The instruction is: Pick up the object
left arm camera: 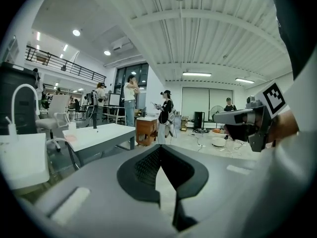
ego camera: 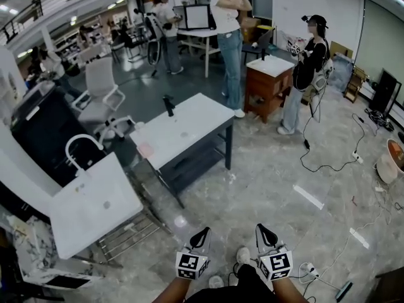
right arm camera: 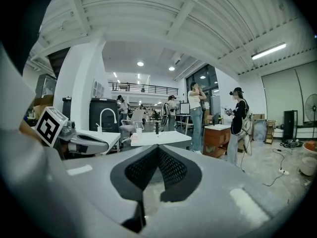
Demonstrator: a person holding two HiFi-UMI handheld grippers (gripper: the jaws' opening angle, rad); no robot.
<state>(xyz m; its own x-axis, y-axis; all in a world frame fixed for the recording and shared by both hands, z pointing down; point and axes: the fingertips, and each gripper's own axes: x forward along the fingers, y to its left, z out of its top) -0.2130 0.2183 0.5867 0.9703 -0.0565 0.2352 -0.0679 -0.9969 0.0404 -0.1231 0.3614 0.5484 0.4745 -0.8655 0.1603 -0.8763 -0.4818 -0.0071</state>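
Down low, left gripper (ego camera: 202, 233) and right gripper (ego camera: 264, 231) had empty jaws shut, well apart from the dark object (ego camera: 168, 105) on the white worktop (ego camera: 196, 122) mid-frame, so getting near and opening seemed next.

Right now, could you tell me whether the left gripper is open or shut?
Shut. In its own view the left gripper has its jaws closed tip to tip, with nothing between them.

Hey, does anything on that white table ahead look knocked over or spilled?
Nothing stands out: the dark object stands upright on the white table. Only loose cables trail across the floor at right.
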